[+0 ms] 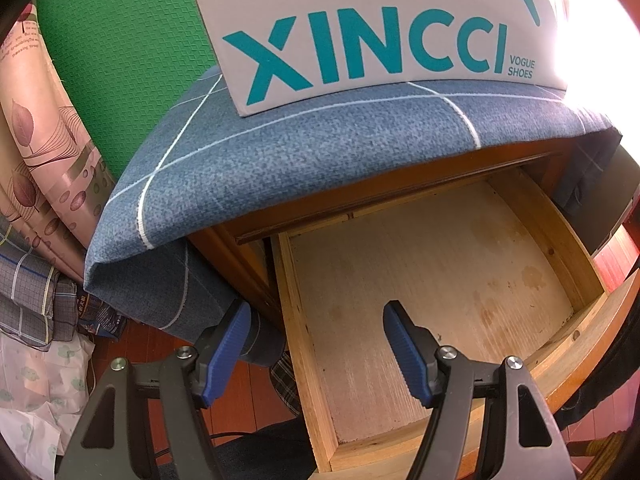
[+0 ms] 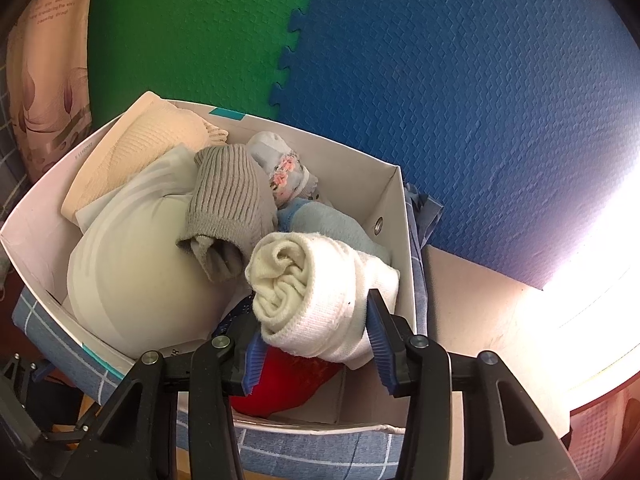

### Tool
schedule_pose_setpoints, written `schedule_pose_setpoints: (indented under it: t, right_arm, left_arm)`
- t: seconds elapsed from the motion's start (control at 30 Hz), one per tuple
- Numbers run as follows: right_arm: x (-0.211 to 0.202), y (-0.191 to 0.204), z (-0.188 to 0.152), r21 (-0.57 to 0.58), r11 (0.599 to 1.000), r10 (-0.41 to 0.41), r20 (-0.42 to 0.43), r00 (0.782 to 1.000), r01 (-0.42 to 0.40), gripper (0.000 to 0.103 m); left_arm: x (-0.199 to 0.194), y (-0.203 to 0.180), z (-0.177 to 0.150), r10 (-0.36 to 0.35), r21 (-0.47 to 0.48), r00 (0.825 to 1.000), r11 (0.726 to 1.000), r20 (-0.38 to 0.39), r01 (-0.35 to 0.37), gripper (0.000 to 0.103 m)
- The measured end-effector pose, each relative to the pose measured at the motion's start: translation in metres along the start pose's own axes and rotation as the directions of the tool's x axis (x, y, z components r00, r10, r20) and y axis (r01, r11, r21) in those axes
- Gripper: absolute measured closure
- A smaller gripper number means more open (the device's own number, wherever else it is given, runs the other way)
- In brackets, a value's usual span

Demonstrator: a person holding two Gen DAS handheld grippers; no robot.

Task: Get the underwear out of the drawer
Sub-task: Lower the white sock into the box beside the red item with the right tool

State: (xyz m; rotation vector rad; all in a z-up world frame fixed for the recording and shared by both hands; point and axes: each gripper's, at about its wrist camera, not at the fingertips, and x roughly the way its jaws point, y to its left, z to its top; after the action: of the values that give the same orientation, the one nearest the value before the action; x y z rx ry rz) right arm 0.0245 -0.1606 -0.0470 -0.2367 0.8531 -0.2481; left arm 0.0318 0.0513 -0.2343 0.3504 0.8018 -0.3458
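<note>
In the left wrist view the wooden drawer [image 1: 298, 320] stands pulled out, and its pale stained floor is bare. My left gripper [image 1: 316, 312] hovers open over the drawer's near left corner with nothing between its fingers. The right wrist view looks into a white shoe box [image 2: 384, 208] that holds folded and rolled garments. Among them, a white rolled piece of underwear [image 2: 312, 292] rests on a red item [image 2: 280, 384] at the box's near end. My right gripper [image 2: 316, 320] has one blue pad on each side of that roll and is touching it.
The "XINCCI" shoe box [image 1: 380, 32] stands on a blue checked cloth [image 1: 280, 148] covering the cabinet top above the drawer. Also in the box are a grey ribbed sock [image 2: 228, 208], cream and pale blue garments. Green and blue foam mats [image 2: 460, 100] line the wall. Bedding [image 1: 36, 200] lies at the left.
</note>
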Motion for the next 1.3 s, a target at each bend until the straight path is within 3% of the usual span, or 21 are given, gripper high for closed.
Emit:
schedule_pose_setpoints:
  t: [0.67, 1.3]
  right_arm:
    - [0.004, -0.016, -0.013, 0.151, 0.984, 0.089, 0.013, 0.996, -0.09, 0.052]
    - [0.003, -0.017, -0.018, 0.177, 0.981, 0.078, 0.039, 0.996, -0.083, 0.053]
  left_arm:
    - [0.0, 0.0, 0.0, -0.001, -0.002, 1.0, 1.0, 0.0, 0.001, 0.032]
    - [0.001, -0.003, 0.0, 0.006, 0.01, 1.0, 1.0, -0.01, -0.006, 0.032]
